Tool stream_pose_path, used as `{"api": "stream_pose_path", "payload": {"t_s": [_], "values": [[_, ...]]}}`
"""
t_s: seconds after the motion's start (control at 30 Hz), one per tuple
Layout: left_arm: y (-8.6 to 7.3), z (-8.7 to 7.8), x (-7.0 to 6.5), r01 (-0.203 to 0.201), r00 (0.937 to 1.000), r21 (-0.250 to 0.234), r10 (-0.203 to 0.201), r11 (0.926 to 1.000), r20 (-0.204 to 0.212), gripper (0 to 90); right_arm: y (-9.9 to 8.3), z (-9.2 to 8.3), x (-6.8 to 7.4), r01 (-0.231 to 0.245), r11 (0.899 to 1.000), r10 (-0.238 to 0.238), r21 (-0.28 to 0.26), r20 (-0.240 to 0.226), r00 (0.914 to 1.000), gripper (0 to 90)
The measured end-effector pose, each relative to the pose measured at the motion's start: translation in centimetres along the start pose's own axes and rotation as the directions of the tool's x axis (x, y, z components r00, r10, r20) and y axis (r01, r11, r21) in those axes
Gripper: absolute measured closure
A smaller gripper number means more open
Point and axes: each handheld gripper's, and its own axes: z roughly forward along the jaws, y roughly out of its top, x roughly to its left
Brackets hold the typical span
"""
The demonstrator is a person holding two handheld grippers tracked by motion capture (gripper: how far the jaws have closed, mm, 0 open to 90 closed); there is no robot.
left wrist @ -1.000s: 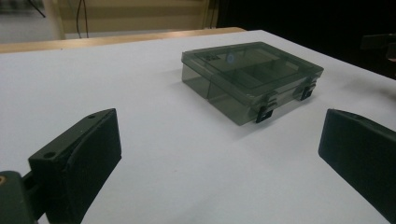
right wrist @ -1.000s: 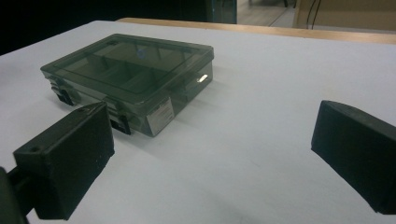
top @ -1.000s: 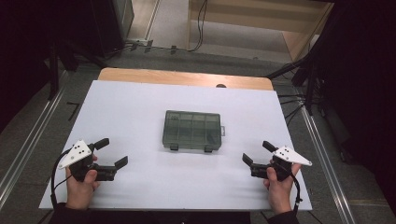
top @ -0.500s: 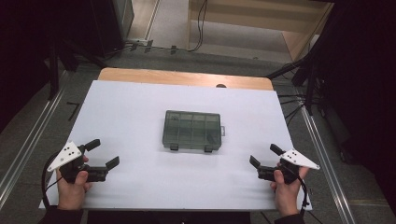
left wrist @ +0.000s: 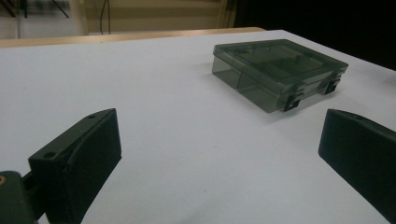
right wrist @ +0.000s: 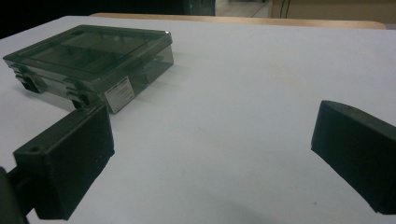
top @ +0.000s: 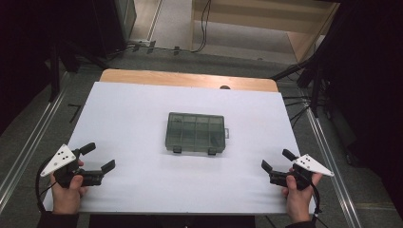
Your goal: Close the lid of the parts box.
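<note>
The white desk (top: pixel 142 118) carried one closed, smoky plastic box (top: pixel 195 133) at its middle. The left tongs (top: pixel 97 161) and right tongs (top: pixel 274 160) sat near the front corners, well apart from it, both wide open and empty. A grab at the slick lid might push the box away. Its small white label (right wrist: pixel 117 94) was unreadable.

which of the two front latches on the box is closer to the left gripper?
The latch at the box's front-left corner in the high view. The other latch sits toward the side with the small tab, nearer the right gripper. The left gripper stands apart from both.
</note>
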Motion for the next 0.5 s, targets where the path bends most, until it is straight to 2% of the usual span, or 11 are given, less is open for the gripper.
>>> {"api": "stream_pose_path", "payload": {"t_s": [0.27,0.5], "values": [[-0.5,-0.4,0.6,-0.007,0.9997,0.023,0.007,0.9997,-0.024,0.0,-0.3,-0.9,-0.8,-0.006,1.000,0.006,-0.005,0.014,0.9999,0.0],[-0.7,-0.7,0.7,-0.006,0.9996,0.032,0.007,0.9995,-0.028,0.0,-0.6,-1.4,-1.2,-0.019,1.000,0.019,-0.007,0.025,0.9995,0.0]]}}
